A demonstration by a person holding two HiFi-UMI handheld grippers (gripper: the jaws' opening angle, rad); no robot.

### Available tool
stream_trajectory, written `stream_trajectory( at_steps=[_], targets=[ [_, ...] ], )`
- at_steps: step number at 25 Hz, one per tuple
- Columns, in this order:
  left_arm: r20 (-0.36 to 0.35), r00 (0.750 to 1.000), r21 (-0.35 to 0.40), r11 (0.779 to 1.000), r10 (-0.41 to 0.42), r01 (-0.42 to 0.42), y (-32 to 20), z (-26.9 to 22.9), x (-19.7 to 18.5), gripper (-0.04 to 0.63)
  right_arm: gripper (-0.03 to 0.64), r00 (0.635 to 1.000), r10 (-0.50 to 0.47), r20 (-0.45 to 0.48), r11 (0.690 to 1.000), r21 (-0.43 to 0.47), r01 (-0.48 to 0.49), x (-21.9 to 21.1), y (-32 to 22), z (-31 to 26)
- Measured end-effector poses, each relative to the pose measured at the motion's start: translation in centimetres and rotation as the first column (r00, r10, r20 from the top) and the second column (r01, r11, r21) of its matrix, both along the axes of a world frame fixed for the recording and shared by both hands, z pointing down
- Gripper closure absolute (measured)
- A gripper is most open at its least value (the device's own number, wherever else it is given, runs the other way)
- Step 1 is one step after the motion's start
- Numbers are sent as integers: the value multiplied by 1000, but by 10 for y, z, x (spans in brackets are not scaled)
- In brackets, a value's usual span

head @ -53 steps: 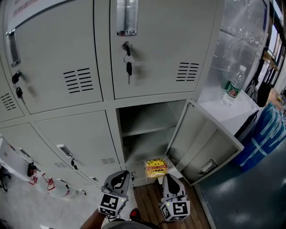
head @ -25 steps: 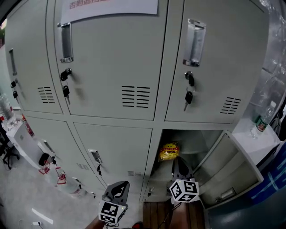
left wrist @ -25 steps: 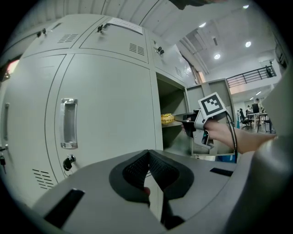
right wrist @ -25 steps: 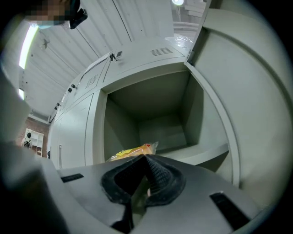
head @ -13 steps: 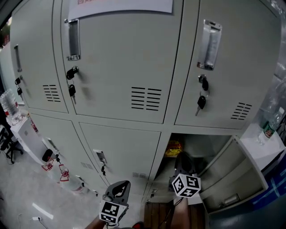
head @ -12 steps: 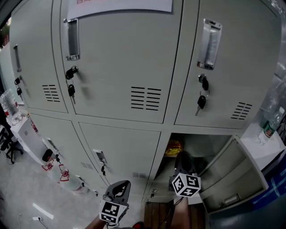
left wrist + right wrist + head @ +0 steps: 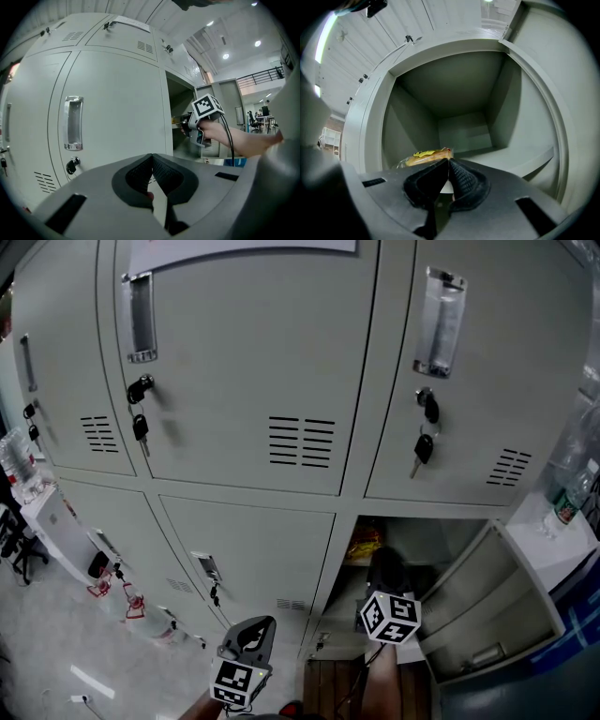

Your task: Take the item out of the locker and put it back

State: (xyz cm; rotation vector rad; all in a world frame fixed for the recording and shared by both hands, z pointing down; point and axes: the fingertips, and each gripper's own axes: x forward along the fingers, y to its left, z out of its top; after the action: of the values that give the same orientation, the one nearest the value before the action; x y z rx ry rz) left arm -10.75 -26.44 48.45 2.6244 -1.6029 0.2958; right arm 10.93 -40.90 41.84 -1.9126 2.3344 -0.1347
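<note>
A yellow snack packet (image 7: 364,545) hangs inside the open lower locker compartment (image 7: 427,542), above its shelf (image 7: 513,160). My right gripper (image 7: 380,566) reaches into that compartment and is shut on the packet's near edge; in the right gripper view the packet (image 7: 425,157) lies flat just past the closed tips of that gripper (image 7: 448,161). My left gripper (image 7: 251,629) hangs low in front of the closed lockers. In its own view the left gripper (image 7: 152,157) is shut with nothing between the pads.
The compartment's door (image 7: 483,601) stands swung open to the right. Keys (image 7: 423,448) hang from the closed locker above, and more keys (image 7: 140,427) hang further left. A water bottle (image 7: 565,507) stands on a white surface at right. Bottles (image 7: 141,622) lie by the floor at left.
The right gripper has carried the packet from low in front of the locker up into the compartment, and lately a little deeper. The left gripper has stayed put.
</note>
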Motion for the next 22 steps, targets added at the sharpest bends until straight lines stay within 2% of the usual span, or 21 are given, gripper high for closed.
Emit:
stream_trajectory(
  at_steps=[6,8,10,12,22],
  targets=[
    [-2,1000,-2,1000,10,-10,0,1,2,572,597,999,-12,-49,1000,7,12,-2,2,-2],
    [-4,1000,-3,1000,12,-12,-1,1,2,572,539,998,-31,-63,999,10,31,-6,3,-2],
    [-5,1000,-3,1000,14,-14,-2,1,3,572,428,995,-64,-75,998,7,65,-11,4,-2],
    [-7,1000,-2,1000,18,-18,-2,1,4,572,385,992,-86,-89,996,4,87,-16,6,-1],
    [-10,1000,2,1000,25,-25,-3,0,5,572,371,988,-96,-118,995,-5,97,-20,10,-1]
  ],
)
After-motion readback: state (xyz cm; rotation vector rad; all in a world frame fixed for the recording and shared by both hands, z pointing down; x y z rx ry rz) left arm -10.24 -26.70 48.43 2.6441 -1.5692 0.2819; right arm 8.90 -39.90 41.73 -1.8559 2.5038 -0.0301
